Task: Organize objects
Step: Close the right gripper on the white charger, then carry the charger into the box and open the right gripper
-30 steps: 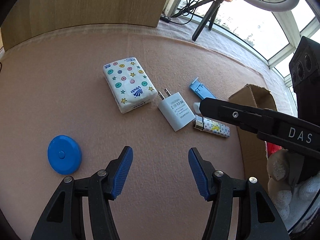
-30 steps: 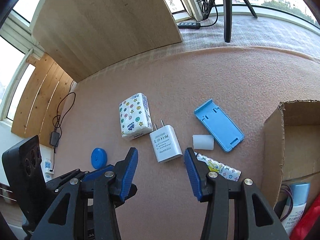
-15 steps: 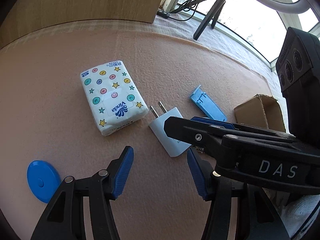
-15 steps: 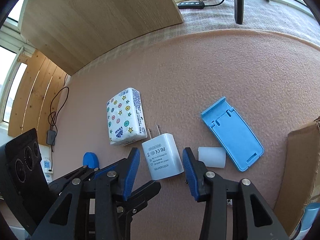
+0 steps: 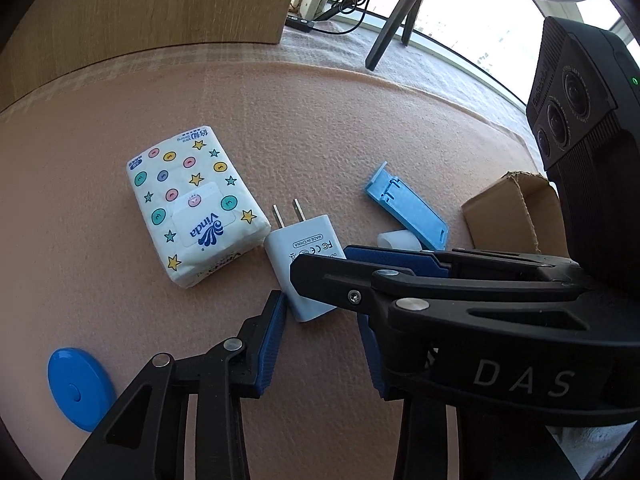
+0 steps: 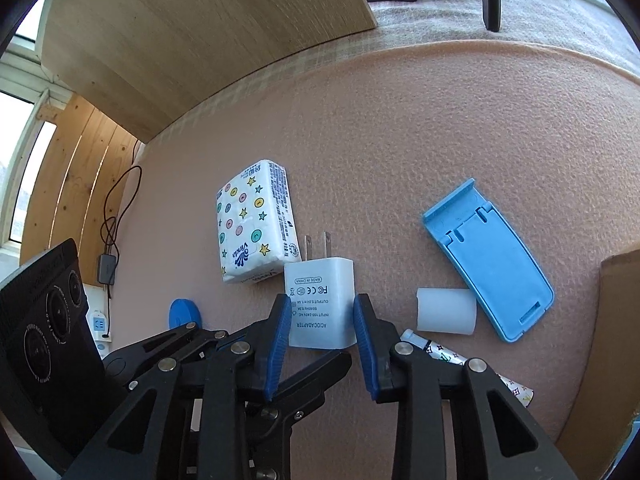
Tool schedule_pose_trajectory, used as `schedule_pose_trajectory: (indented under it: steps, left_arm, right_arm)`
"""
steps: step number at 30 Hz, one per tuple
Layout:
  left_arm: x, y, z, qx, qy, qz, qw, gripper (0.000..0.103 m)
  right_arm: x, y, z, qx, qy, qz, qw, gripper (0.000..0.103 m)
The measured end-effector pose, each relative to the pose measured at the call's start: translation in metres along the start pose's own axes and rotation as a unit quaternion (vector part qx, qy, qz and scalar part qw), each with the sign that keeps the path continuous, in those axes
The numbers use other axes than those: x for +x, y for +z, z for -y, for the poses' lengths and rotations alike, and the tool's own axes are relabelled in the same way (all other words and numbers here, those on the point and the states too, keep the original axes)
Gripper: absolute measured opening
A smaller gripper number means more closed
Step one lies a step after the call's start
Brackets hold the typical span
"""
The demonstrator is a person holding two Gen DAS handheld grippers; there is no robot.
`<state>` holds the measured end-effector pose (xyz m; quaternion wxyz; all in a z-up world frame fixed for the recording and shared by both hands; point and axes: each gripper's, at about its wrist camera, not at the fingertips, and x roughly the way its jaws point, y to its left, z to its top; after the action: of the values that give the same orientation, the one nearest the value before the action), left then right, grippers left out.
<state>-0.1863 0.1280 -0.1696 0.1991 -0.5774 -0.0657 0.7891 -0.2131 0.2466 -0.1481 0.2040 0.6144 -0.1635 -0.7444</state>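
Mid-pickup on the white AC/DC adapter (image 6: 320, 304): right gripper (image 6: 320, 320) straddling it, fingers (image 6: 279, 332) apart, not clamped yet. Left gripper (image 5: 320, 344) hovering just beside, also open. Next up, probably squeeze, lift, carry to the cardboard box (image 6: 612, 344) right of the adapter. Pink foam bench (image 6: 420, 128); wooden panels, sunny windows behind. Tissue pack (image 6: 256, 224) touching the adapter's left.

White charger (image 6: 320, 304), grey print. White tissue pack (image 6: 256, 220), pastel dots and stars, blue logo. Light-blue phone stand (image 6: 488, 264). Blue round disc (image 5: 80, 388). Translucent white cap (image 6: 446, 311). White lighter (image 6: 480, 364), monogram print. Brown box (image 5: 512, 216). Pink bench (image 6: 400, 128). Black grippers, blue pads (image 6: 280, 336).
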Motion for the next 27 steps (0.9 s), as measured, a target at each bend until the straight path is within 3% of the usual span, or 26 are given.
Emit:
schedule_pose_trajectory:
  steps: [16,27]
  left_arm:
    - [-0.034,-0.011,0.02,0.032,0.009,0.024,0.9992,0.039]
    - [-0.059,-0.016,0.085,0.088,-0.011,0.048,0.9949,0.039]
  right_arm:
    - [-0.038,-0.025,-0.001,0.003,0.019,0.035,0.999,0.029]
    - [-0.103,-0.051,0.013,0.011,0.003,0.096,0.995,0.029]
